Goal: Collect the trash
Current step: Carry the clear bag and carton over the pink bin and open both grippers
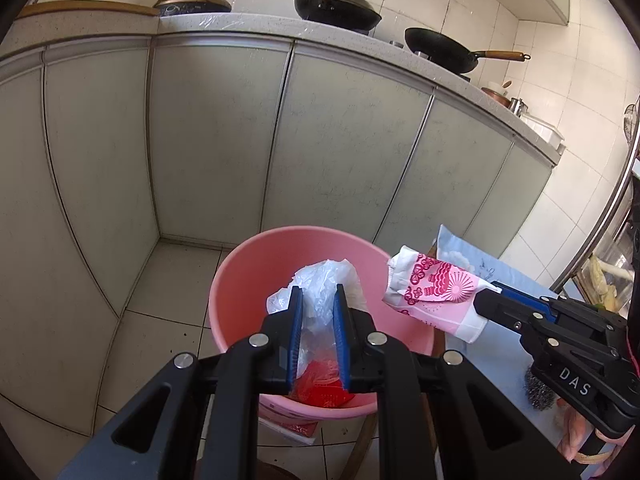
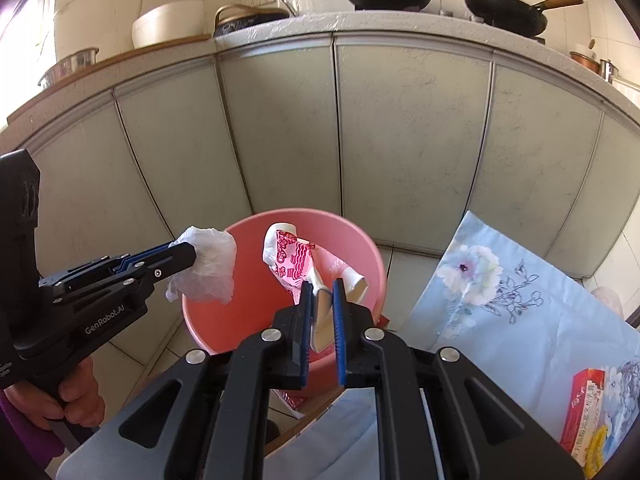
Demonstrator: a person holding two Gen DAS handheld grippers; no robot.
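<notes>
A pink bucket (image 1: 244,280) (image 2: 360,248) stands on the tiled floor before the grey cabinets, with something red (image 1: 320,384) at its bottom. My left gripper (image 1: 318,294) (image 2: 180,258) is shut on a crumpled clear plastic bag (image 1: 324,280) (image 2: 210,266), held over the bucket's opening. My right gripper (image 2: 322,288) (image 1: 490,294) is shut on a crushed pink-and-white paper cup (image 2: 296,260) (image 1: 432,292), which hangs at the bucket's right rim in the left wrist view and over the bucket in the right wrist view.
A table with a blue floral cloth (image 2: 500,292) stands right of the bucket, bearing a red box (image 2: 588,412) and a steel scourer (image 1: 540,388). Woks (image 1: 336,8), pots and a white bowl (image 2: 168,24) sit on the counter above. A hand (image 2: 76,392) grips the left tool.
</notes>
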